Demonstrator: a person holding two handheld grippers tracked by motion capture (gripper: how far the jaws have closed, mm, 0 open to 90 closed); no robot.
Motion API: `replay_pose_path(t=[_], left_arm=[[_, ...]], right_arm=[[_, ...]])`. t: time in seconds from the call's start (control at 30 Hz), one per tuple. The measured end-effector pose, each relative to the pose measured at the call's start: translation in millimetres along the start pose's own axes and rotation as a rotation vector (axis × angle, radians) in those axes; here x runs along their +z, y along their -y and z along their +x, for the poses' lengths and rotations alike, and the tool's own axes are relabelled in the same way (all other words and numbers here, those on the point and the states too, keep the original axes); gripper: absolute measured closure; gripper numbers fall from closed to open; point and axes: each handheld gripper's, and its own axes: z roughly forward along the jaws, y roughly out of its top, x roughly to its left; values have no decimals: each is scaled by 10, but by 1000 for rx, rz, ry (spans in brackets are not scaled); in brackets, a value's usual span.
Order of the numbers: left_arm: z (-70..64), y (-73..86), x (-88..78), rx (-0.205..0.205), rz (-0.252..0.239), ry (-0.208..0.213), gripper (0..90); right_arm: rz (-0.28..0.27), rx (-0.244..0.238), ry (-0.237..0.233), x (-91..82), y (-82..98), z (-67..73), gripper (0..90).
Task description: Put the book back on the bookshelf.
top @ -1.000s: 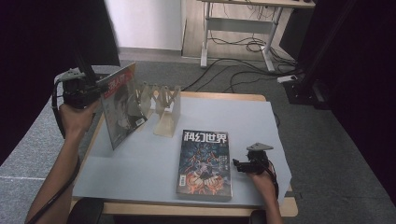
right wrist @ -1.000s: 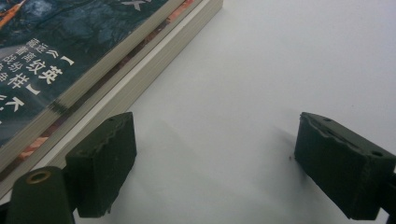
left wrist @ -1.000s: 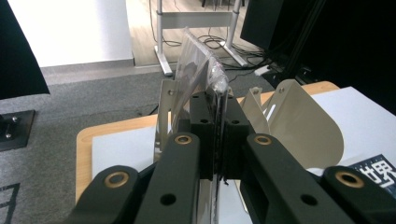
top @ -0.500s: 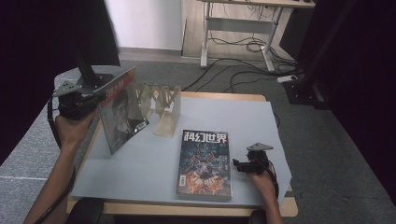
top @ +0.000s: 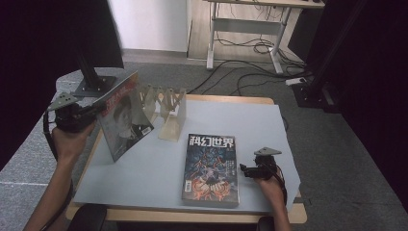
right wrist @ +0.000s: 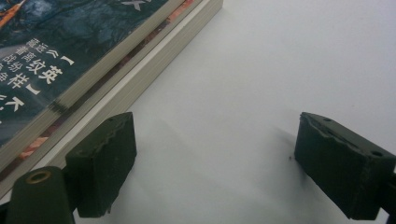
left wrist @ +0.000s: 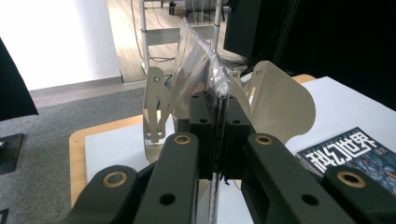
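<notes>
at the left edge of the table (top: pixel 144 173), the left gripper (top: pixel 91 111) pinches a plastic-wrapped magazine (top: pixel 124 115) by its edge, jaws pressed tight on it, as the left gripper view shows with the wrapped magazine (left wrist: pixel 205 70) rising from between the black jaws. the magazine stands tilted, its lower corner down on the grey table top, just left of a pale slotted book stand (top: pixel 166 109) at the far left of the table. near the middle lies a stack of magazines (top: pixel 210 169), flat, cover up. at the near right, the right gripper (top: pixel 244 170) rests low on the table with its jaws spread and bare table top between them, just right of the stack (right wrist: pixel 93 70), not touching it.
</notes>
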Motion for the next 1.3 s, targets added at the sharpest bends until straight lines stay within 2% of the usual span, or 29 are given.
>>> replay_pose_path(t=[0.17, 0.3, 0.37, 0.5, 0.7, 0.77, 0.83, 0.97, 1.03, 1.07, 1.13, 1.17, 1.2, 1.23, 1.3], left_arm=[[-53, 26, -76, 23, 15, 8, 850], [-114, 51, -147, 53, 42, 11, 841], [-132, 68, -164, 56, 54, 19, 835], [-160, 107, -127, 74, 91, 14, 829], [-158, 124, -17, 60, 124, 10, 809], [-187, 116, 11, 79, 143, -16, 833], [-212, 104, 12, 100, 153, -40, 849], [-208, 119, -75, 101, 151, -29, 858], [-178, 168, -130, 82, 132, 1, 842], [-160, 199, -122, 62, 140, 18, 816], [-152, 303, -5, 74, 191, -14, 657], [-145, 361, 72, 84, 223, -28, 661], [-139, 406, 125, 79, 219, -26, 838], [-142, 425, 155, 66, 204, -51, 838], [-142, 417, 182, 46, 198, -76, 863]], right_arm=[[0, 0, 0, 0, 0, 0, 124], [0, 0, 0, 0, 0, 0, 124], [0, 0, 0, 0, 0, 0, 124], [-1, 0, 1, 0, 1, 1, 124], [-1, 0, 0, 0, 1, 0, 124], [0, -1, 0, 0, 1, 0, 124], [0, 0, 0, 0, 1, 0, 124], [-1, 0, 0, 0, 1, 0, 124], [-1, 0, 0, 0, 1, 0, 124], [-1, 1, 0, 0, 1, 0, 124], [-1, 0, 0, 0, 1, 0, 124], [-1, 0, 0, 0, 1, 0, 124], [-2, -1, 0, 0, 2, 1, 124], [-2, -1, 0, 0, 2, 1, 124], [-2, -1, 0, 0, 1, 0, 124]])
